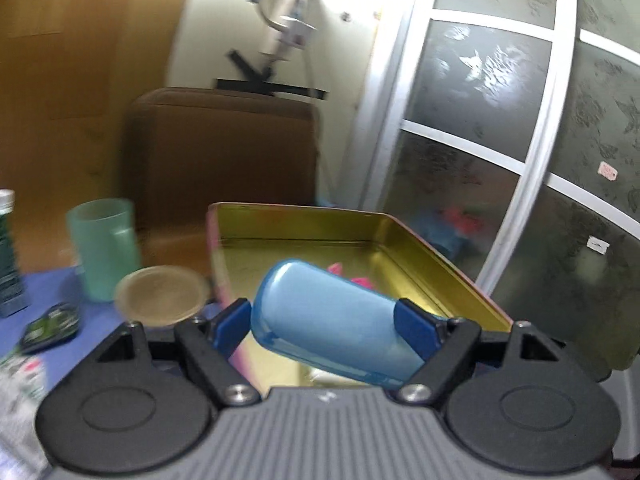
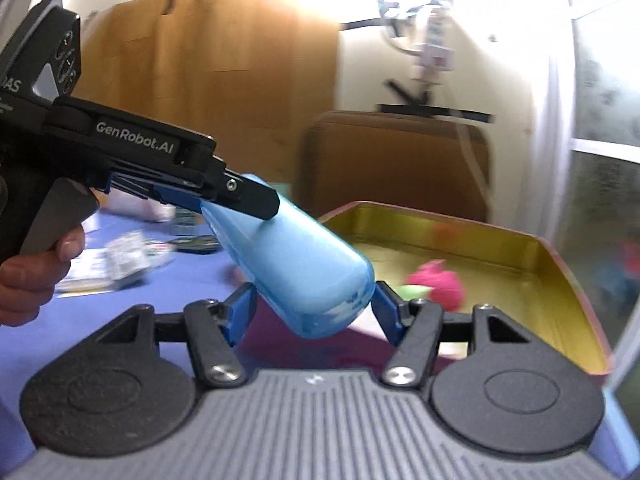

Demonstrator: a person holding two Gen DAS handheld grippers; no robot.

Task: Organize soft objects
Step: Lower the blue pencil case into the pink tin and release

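Right now your left gripper (image 1: 326, 322) is clamped on the blue case (image 1: 332, 324), holding it tilted above the near edge of the open gold tin (image 1: 420, 248) on the table (image 1: 96, 320). Inside the tin lies a pink soft toy (image 2: 436, 284) with a green part; the left wrist view shows only pink scraps of it behind the case. Your right gripper (image 2: 316, 310) has its fingers apart on either side of the case's rounded end, and whether they touch it is hard to tell. Left of the tin stand a green cup (image 1: 104, 248) and a round lid (image 1: 162, 294). Blurred packets (image 2: 120, 256) lie farther left.
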